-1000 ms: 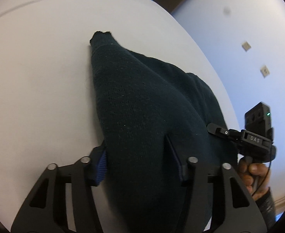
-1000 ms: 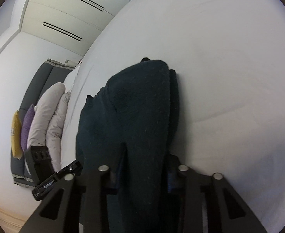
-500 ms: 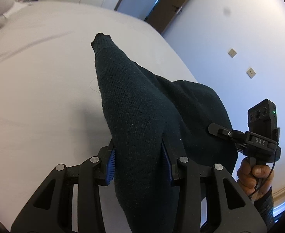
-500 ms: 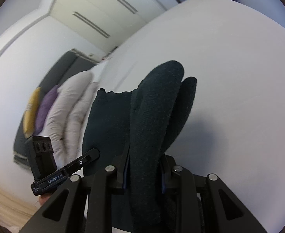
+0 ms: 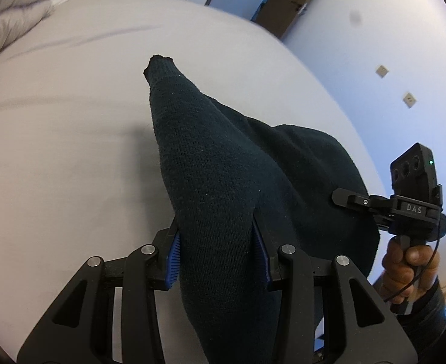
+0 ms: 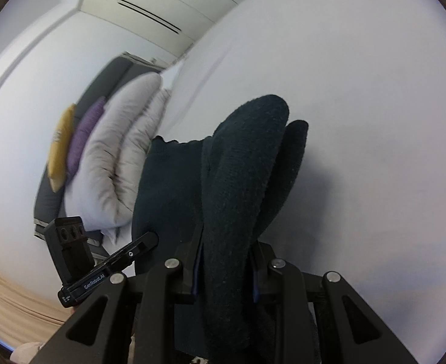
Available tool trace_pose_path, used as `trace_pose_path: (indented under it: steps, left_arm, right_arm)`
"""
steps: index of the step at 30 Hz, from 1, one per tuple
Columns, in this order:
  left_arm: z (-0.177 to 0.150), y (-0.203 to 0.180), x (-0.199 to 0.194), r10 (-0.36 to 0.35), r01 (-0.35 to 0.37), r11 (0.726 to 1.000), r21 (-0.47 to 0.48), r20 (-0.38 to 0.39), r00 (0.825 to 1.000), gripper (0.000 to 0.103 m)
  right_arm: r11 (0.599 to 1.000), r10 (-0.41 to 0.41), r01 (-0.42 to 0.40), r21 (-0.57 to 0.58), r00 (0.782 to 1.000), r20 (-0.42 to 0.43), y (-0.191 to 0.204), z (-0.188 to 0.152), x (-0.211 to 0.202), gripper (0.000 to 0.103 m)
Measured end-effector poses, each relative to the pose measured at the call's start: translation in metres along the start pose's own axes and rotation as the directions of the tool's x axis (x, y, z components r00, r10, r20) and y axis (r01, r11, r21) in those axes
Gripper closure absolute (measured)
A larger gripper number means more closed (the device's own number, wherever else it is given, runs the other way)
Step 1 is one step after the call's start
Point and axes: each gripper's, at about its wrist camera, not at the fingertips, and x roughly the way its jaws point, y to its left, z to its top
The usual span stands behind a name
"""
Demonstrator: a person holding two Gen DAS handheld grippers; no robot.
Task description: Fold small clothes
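— Left wrist view first: at nine o'clock we have the white bed (image 5: 56, 151), bare sheet, with a pale duvet (image 5: 13, 3) bunched at eleven. Our left claw (image 5: 216, 251) sits at six o'clock, its blue pads (image 5: 173, 256) pinching a thick bunch of the dark knitted garment (image 5: 210, 163). The cloth runs up toward twelve, ending in a narrow cuffed tip.

— And at three o'clock?

— Our right hand (image 5: 411, 261) with its own device, beside the far edge of the same garment, which drapes across between us above the sheet.

— Right wrist view, then. At nine o'clock, grey, purple and yellow cushions (image 6: 80, 139) against a dark headboard; at seven, the left device. Our right claw (image 6: 226, 270) at six o'clock is pressed onto a rolled fold of the knit (image 6: 244, 163), pads sunk into it.

— How do we judge the cloth?

— Soft, limp and light, we think; the knit looks grippy, not slippery, and nothing about it is fragile. It sags wherever we do not hold it.

— So where should we take it?

— At the edges or corners, one claw each, well apart, so the span stays taut and the fold lands flat on the bed.
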Motion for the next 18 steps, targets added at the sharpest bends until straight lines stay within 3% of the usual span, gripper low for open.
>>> trace_pose_path:
  steps: [3,8,10,17,18]
  left_arm:
    - [-0.011,0.008,0.019,0.026,-0.026,1.0,-0.004,-0.001,1.0,0.062]
    - [-0.015,-0.001,0.024,0.06,-0.06,0.998,0.016,0.023,0.998,0.054]
    - [-0.017,-0.013,0.026,0.097,-0.098,0.995,0.032,0.038,0.995,0.049]
    - [-0.001,-0.032,0.046,0.169,-0.174,0.983,0.053,0.077,0.983,0.045]
    - [-0.005,-0.019,0.035,0.182,-0.187,0.981,0.058,0.085,0.98,0.045]
  right_arm:
    - [0.998,-0.029,0.03,0.05,1.0,-0.012,-0.017,-0.008,0.023,0.077]
    - [0.989,0.005,-0.007,0.147,1.0,0.013,-0.05,-0.016,0.036,0.072]
    - [0.988,0.033,-0.038,0.147,0.999,0.039,-0.055,-0.017,0.033,0.071]
    - [0.992,0.012,-0.019,0.123,0.998,0.06,-0.045,-0.019,0.034,0.066]
    - [0.992,0.012,-0.02,0.125,0.998,0.064,-0.046,-0.022,0.032,0.064]
